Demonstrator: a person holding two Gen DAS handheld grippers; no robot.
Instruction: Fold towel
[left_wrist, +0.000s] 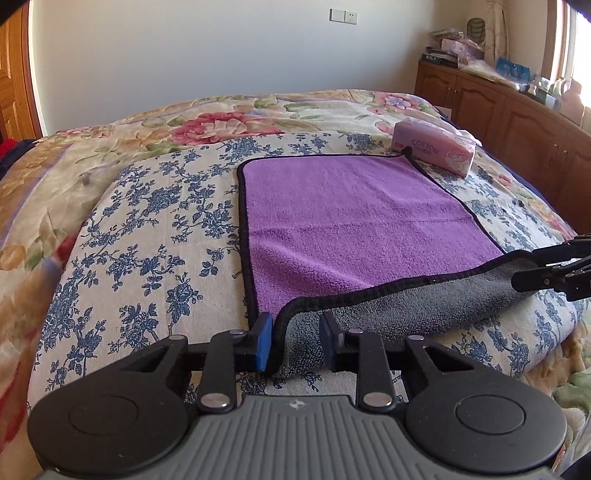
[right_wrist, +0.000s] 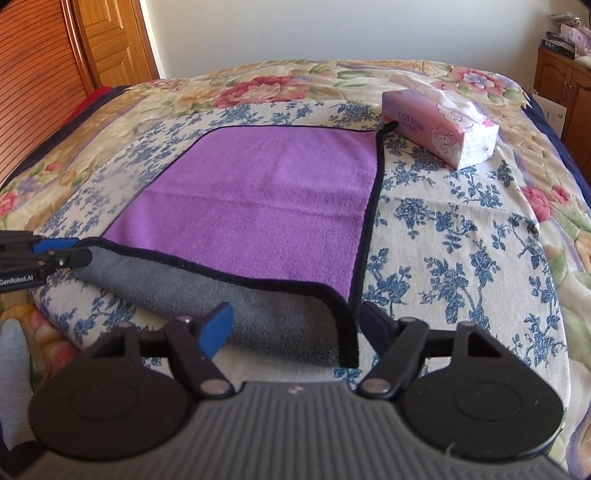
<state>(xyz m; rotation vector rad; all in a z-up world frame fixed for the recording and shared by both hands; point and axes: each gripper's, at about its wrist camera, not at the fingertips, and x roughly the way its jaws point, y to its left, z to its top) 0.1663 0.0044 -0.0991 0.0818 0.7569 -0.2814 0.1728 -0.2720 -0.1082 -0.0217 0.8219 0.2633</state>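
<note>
A purple towel (left_wrist: 351, 218) with black trim and a grey underside lies flat on the bed; it also shows in the right wrist view (right_wrist: 266, 199). Its near edge is turned over, showing a grey strip (left_wrist: 424, 299) (right_wrist: 258, 306). My left gripper (left_wrist: 295, 343) is open, its blue-padded fingers (left_wrist: 263, 341) on either side of the near left corner. My right gripper (right_wrist: 295, 328) is open around the near right corner. The right gripper shows at the right edge of the left view (left_wrist: 554, 266); the left gripper shows at the left edge of the right view (right_wrist: 55, 254).
A pink tissue pack (left_wrist: 434, 147) (right_wrist: 439, 129) lies on the bed by the towel's far right corner. The towel rests on a blue-flowered cloth (left_wrist: 155, 236) over a floral blanket (left_wrist: 221, 118). Wooden cabinets (left_wrist: 498, 107) stand to the right, a wooden door (right_wrist: 74, 44) to the left.
</note>
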